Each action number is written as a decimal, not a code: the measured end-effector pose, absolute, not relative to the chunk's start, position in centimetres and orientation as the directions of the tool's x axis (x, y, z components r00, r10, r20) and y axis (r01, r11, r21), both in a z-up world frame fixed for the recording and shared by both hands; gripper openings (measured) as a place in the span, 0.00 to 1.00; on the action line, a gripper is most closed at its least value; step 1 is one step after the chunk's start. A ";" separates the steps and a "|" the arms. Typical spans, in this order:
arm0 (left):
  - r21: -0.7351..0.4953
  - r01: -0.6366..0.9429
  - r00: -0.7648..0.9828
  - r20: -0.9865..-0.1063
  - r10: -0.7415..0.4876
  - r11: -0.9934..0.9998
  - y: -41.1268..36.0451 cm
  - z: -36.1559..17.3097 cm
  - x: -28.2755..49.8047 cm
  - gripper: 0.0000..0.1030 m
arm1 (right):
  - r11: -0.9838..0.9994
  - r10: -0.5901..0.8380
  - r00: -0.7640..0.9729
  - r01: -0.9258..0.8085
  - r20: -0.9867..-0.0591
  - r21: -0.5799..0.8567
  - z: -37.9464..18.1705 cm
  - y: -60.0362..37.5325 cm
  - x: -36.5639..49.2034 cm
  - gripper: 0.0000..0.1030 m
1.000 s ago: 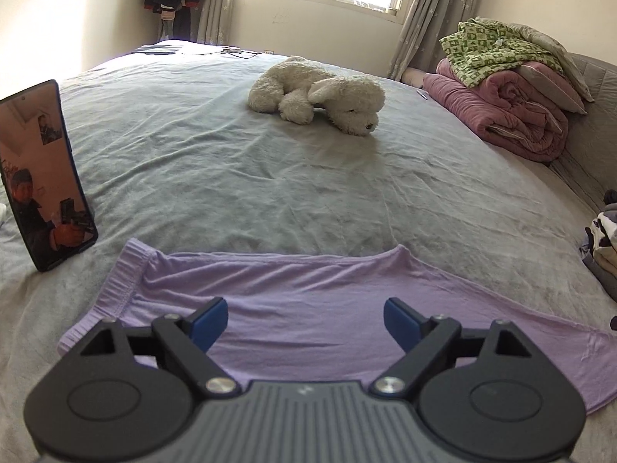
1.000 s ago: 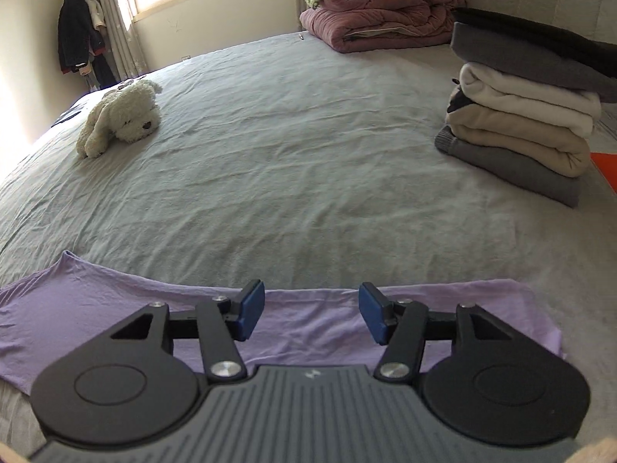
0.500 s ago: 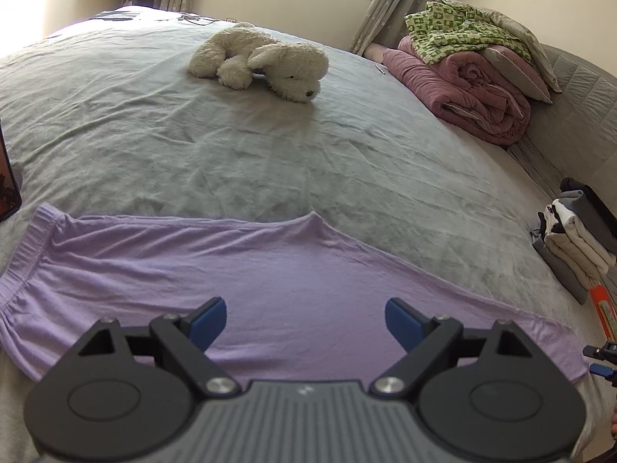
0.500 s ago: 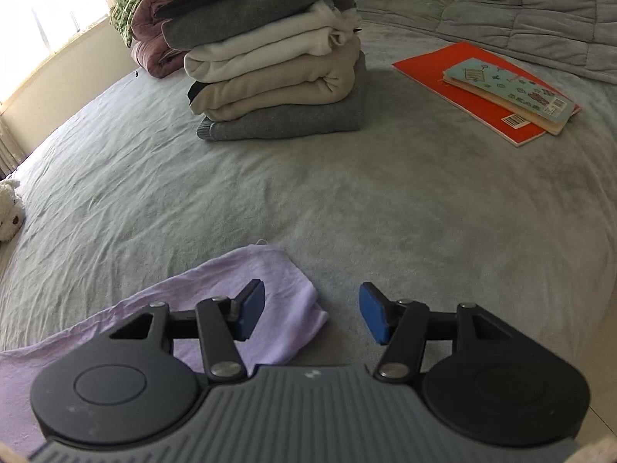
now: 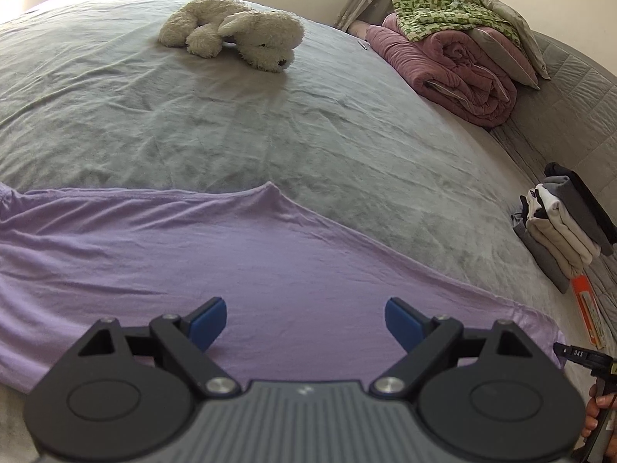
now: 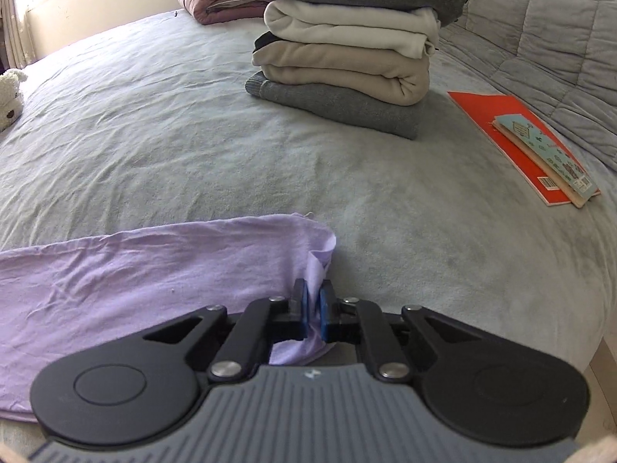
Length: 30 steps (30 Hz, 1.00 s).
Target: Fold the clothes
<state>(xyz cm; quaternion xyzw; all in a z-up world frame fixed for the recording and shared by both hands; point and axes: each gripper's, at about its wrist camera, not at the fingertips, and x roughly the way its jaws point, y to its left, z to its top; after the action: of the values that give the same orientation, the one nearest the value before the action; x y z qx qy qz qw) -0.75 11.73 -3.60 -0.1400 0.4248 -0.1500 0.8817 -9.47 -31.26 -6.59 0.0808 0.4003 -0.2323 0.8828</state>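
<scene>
While the right gripper (image 6: pixel 313 308) is closing on the end of the purple garment (image 5: pixel 270 266) lying flat on the bed (image 5: pixel 193 123), the left gripper (image 5: pixel 304 322) hovers wide over its middle, so gripping for the fold is underway; next, the left needs its own hold

The left gripper (image 5: pixel 304 322) points downward with its jaws spread wide, nothing between its blue pads (image 5: pixel 208 322). The right gripper (image 6: pixel 313 310) tilts down too, its jaws closing, with a fold of purple garment (image 6: pixel 154 270) pinched between them
</scene>
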 end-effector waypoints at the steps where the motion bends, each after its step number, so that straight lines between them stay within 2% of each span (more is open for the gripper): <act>1: -0.384 0.151 0.589 -0.705 -0.395 0.911 11.6 -3.6 -0.7 0.88 | 0.884 -0.333 0.584 0.466 -0.740 -0.029 -6.3 -31.1 -9.4 0.08; 7: -0.528 0.217 0.525 -0.646 -0.554 0.821 9.9 -4.0 -0.4 0.88 | 0.938 -0.234 0.677 0.347 -0.698 0.023 -3.7 -27.4 -8.7 0.07; 14: -0.794 0.196 0.345 -0.494 -0.798 0.576 6.1 -7.2 0.4 0.87 | 0.992 -0.028 0.739 0.105 -0.674 0.074 -1.3 -20.4 -6.9 0.07; 22: -0.846 0.158 0.292 -0.452 -0.843 0.509 2.9 -8.5 0.3 0.83 | 0.983 0.181 0.712 -0.139 -0.678 0.116 -1.8 -12.5 -7.1 0.07; 25: -0.832 0.137 0.316 -0.478 -0.819 0.538 2.8 -8.6 0.6 0.69 | 0.971 0.237 0.701 -0.202 -0.673 0.131 -2.0 -10.4 -7.6 0.07; 27: -0.819 0.122 0.331 -0.499 -0.801 0.560 2.9 -8.6 0.8 0.43 | 0.962 0.268 0.698 -0.230 -0.664 0.147 -2.0 -9.4 -7.9 0.08; 28: -0.806 0.120 0.344 -0.514 -0.786 0.579 3.1 -8.5 0.8 0.34 | 0.959 0.277 0.699 -0.237 -0.659 0.153 -2.0 -9.0 -8.0 0.08; 30: -0.772 0.124 0.375 -0.545 -0.750 0.623 3.6 -8.1 0.7 0.04 | 0.955 0.295 0.701 -0.241 -0.650 0.174 -1.9 -8.6 -8.0 0.08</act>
<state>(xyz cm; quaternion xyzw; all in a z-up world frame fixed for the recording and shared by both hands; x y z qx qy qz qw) 0.72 3.58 -8.13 -0.3258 0.4798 -0.2866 0.7626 -7.98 -8.59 -1.87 0.0377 0.3585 0.1456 0.9213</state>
